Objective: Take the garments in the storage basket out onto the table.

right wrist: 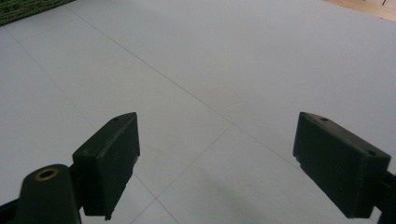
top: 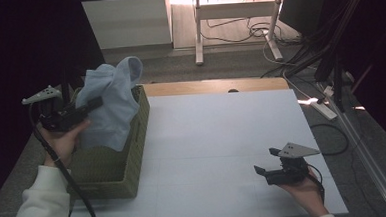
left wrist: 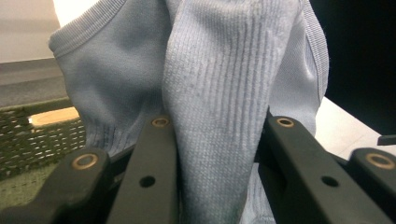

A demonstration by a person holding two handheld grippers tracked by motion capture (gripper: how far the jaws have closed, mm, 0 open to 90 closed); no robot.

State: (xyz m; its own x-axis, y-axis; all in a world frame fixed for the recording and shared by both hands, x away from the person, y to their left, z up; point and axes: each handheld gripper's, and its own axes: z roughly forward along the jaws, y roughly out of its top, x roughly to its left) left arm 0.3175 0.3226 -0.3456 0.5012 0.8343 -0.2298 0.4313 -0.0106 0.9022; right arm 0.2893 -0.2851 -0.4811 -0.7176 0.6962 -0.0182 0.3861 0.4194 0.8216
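A pale blue ribbed garment (top: 111, 100) hangs above a green woven basket (top: 114, 167) at the table's left, its lower edge drooping into the basket. My left gripper (top: 96, 102) is shut on a bunched fold of it, held up over the basket. In the left gripper view the garment (left wrist: 215, 93) is squeezed between the two black jaws, and my left gripper (left wrist: 215, 126) pinches the thick ribbed fold. My right gripper (top: 266, 160) rests low over the white table near the front right, open. In the right gripper view my right gripper (right wrist: 217, 163) has bare table between its fingers (right wrist: 112, 158).
The white table top (top: 217, 137) stretches between basket and right hand, with a wooden strip (top: 215, 86) along its far edge. Beyond it stand a white frame's legs (top: 197, 33) and loose cables (top: 257, 32) on the floor. A power strip (top: 326, 109) lies off the right edge.
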